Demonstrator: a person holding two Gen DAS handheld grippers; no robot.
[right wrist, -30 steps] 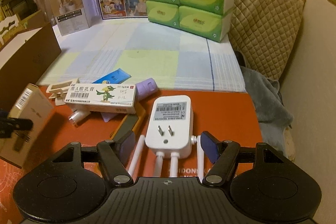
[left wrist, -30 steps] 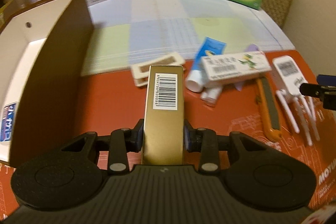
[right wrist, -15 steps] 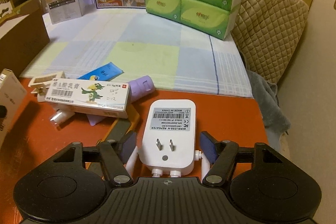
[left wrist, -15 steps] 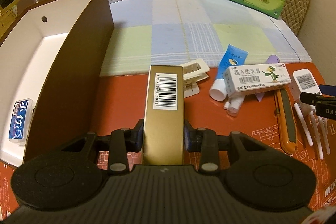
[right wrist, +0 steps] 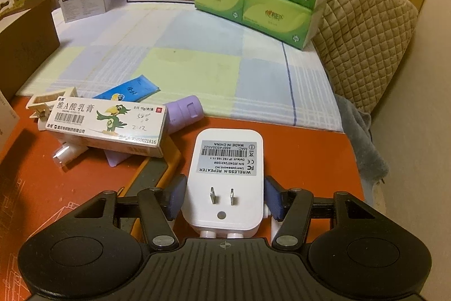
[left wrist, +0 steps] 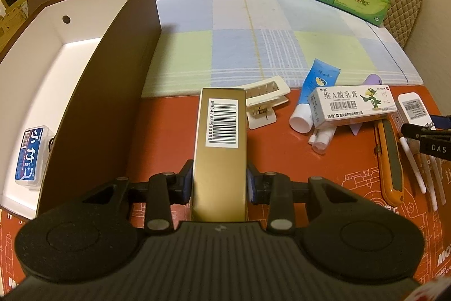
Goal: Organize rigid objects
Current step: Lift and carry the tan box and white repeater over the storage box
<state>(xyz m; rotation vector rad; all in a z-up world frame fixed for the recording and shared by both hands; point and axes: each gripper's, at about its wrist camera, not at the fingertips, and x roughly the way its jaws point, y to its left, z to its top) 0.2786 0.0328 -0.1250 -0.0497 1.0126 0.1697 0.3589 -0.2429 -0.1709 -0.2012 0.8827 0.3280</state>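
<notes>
The left gripper was clamped on a gold carton beside the storage box, probably its destination. The right gripper was closing around the wireless repeater on the red mat, its pads not yet clearly pressing.

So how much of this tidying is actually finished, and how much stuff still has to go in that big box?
Barely begun. Only a small blue-labelled case lies in the brown box. The left gripper holds a gold carton; the right gripper is closing around a white plug-in repeater. On the red mat remain the ointment carton, blue tube, clip and orange knife.
</notes>
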